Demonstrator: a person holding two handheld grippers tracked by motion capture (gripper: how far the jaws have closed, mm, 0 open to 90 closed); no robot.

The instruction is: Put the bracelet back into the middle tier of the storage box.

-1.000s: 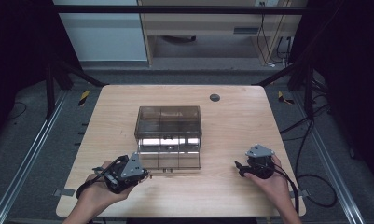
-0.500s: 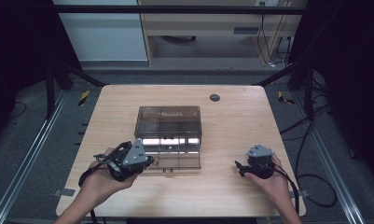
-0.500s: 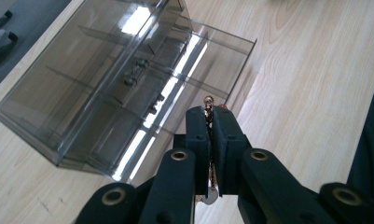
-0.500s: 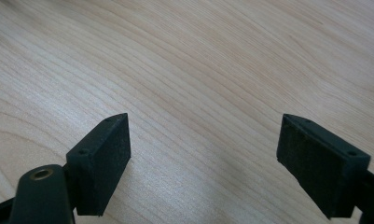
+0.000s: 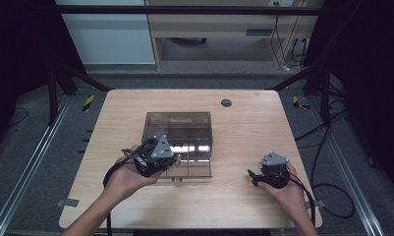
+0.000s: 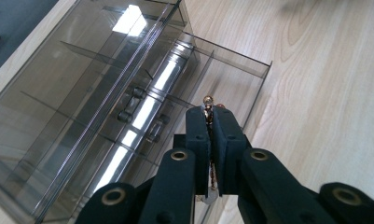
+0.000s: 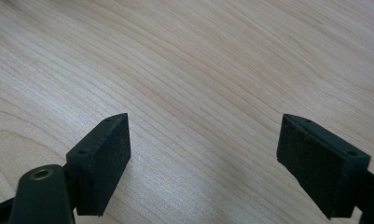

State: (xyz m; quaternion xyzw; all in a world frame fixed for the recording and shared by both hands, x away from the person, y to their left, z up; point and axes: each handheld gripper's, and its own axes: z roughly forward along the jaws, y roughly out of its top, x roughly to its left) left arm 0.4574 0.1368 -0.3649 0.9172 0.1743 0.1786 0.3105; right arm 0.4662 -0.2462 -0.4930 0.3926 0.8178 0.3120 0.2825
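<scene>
The left claw [image 6: 211, 122] is clamped on a thin chain [image 6: 208, 101] above the clear drawer box [image 5: 179, 135] – it may slip out and miss – while the right claw [image 7: 203, 163] rests spread apart.

No text, label or number can be read anywhere — not on any surface.

Clear drawer box [image 5: 179, 142], drawer open; tiny gold piece [image 6: 208, 101] gripper-pinched
</scene>
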